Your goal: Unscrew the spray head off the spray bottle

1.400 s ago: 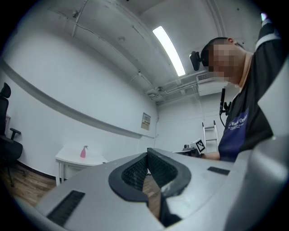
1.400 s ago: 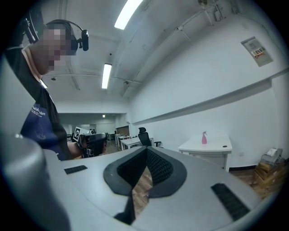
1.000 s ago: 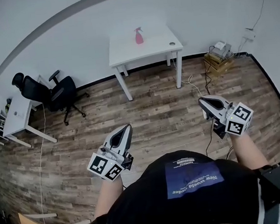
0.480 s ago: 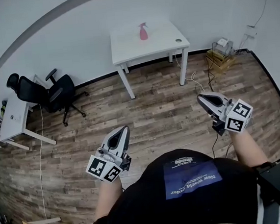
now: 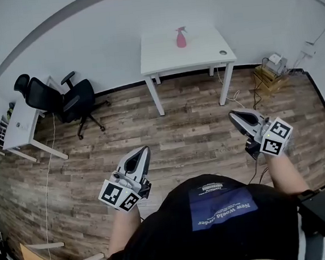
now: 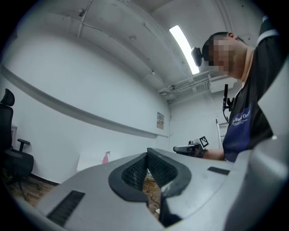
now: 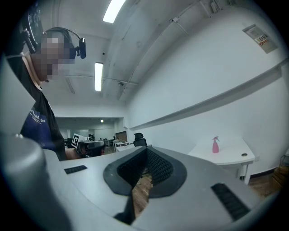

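Your left gripper (image 5: 144,150) and right gripper (image 5: 234,115) stay closed tight, holding nothing. The spray bottle (image 5: 181,38) near the table's (image 5: 201,57) back edge now shows further right.

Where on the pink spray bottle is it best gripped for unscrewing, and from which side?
Probably grip the pink spray bottle low on its body, leaving the spray head free, coming level from the near side of the white table: it stands upright toward the far edge, nothing close beside it. Finer shape is too small to tell.
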Available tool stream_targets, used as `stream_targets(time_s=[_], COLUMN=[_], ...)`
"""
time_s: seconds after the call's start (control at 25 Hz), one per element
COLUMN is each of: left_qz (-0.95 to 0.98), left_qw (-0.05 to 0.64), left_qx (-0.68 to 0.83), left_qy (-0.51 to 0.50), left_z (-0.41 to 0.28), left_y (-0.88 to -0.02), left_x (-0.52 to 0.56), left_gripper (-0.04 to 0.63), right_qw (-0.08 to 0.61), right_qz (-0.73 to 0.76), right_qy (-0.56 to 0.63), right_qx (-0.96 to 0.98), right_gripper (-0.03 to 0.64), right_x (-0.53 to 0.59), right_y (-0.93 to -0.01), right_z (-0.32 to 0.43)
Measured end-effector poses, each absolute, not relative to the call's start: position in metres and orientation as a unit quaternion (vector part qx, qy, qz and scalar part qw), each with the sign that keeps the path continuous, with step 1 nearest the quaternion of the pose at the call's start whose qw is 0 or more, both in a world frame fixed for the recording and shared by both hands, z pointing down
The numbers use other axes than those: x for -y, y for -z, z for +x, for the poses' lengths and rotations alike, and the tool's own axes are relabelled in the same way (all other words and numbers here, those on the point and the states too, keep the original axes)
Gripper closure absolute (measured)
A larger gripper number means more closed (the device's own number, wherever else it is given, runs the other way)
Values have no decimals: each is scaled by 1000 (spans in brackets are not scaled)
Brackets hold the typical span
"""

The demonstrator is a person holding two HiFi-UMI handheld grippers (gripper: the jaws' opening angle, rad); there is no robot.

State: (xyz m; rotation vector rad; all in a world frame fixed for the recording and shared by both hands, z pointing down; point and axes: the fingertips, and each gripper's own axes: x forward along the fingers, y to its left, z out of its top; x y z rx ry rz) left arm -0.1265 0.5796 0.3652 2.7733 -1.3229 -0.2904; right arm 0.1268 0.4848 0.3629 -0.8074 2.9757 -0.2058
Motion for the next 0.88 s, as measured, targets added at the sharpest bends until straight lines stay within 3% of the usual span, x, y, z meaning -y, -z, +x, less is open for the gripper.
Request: stream_targets(time_s=[0.88], left_qz=[888], left_qw=[22], left_qx=[446], left_qy=[111], left_z=[33], left_y=[-338], left_x=[-381], left_gripper=[594], right_qw=[24], right_qz=[-235], right_qy=[59], right_qx=[-970], right_gripper=[620], right_x=[-288], right_y=[-346], right_z=[283])
